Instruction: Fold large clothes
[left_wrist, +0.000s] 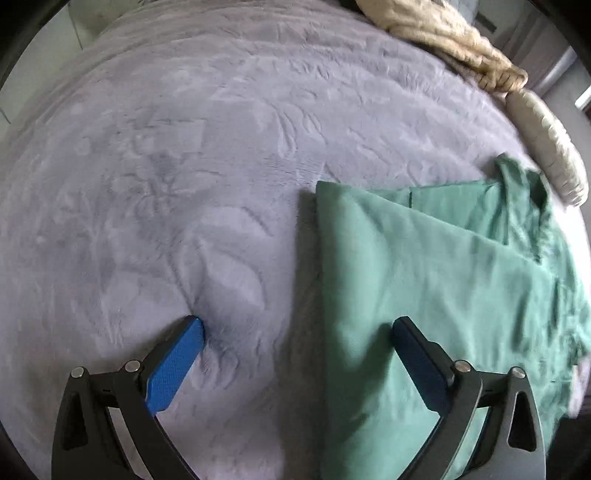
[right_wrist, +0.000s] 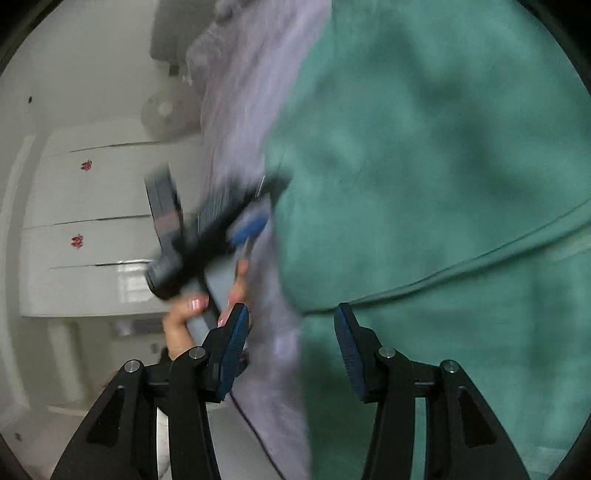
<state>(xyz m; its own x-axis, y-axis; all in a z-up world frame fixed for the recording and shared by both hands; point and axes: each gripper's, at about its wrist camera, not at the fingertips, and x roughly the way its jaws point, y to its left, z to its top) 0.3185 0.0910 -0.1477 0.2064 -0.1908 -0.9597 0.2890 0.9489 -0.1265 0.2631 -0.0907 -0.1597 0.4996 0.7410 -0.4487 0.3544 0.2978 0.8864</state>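
A green garment (left_wrist: 424, 258) lies partly folded on the grey bed cover (left_wrist: 166, 166), at the right of the left wrist view. My left gripper (left_wrist: 297, 330) is open and empty, straddling the garment's left edge, its right finger over the cloth. In the right wrist view the green garment (right_wrist: 424, 166) fills the right side, blurred by motion. My right gripper (right_wrist: 291, 319) is open and empty at the garment's edge. The left gripper (right_wrist: 243, 229), held by a hand (right_wrist: 184, 317), shows blurred to the left.
A beige blanket (left_wrist: 443, 37) and a cream pillow (left_wrist: 546, 144) lie at the bed's far right edge. White drawers (right_wrist: 92, 221) and a fan (right_wrist: 162, 110) stand beside the bed. The grey cover (right_wrist: 240, 110) runs along the bed's edge.
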